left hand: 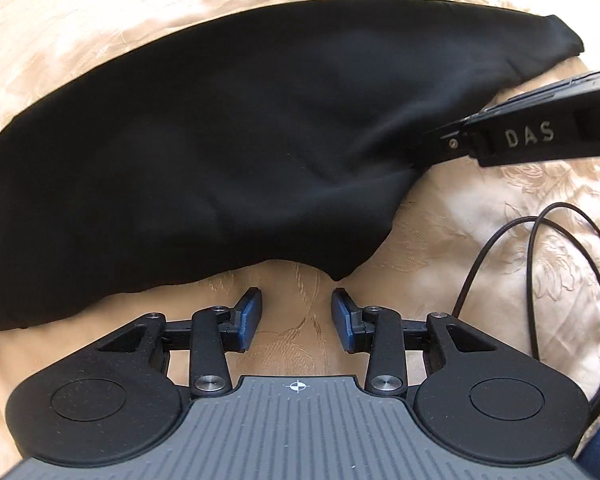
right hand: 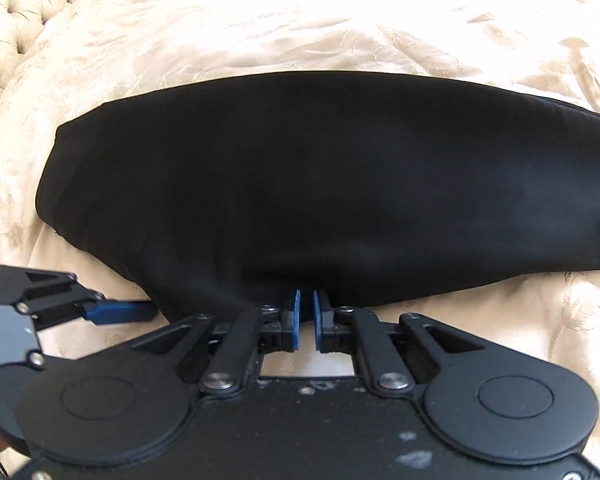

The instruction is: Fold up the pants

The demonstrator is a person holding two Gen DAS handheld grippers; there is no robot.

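Left wrist view: black pants (left hand: 220,140) spread flat across a cream embroidered bedspread (left hand: 480,220). Left hand-held gripper (left hand: 297,304) open, blue pads apart over bare bedspread just short of the pants' near edge. Black cable (left hand: 540,248) looped at right.

Right wrist view: right hand-held gripper (right hand: 306,300) nearly closed, pinching the pants' (right hand: 320,168) near edge. Tufted headboard (right hand: 16,12) at far left.

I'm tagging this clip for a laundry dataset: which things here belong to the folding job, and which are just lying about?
For the job:
black pants
left gripper
right gripper

Just there:
beige bedspread
black cable
tufted headboard
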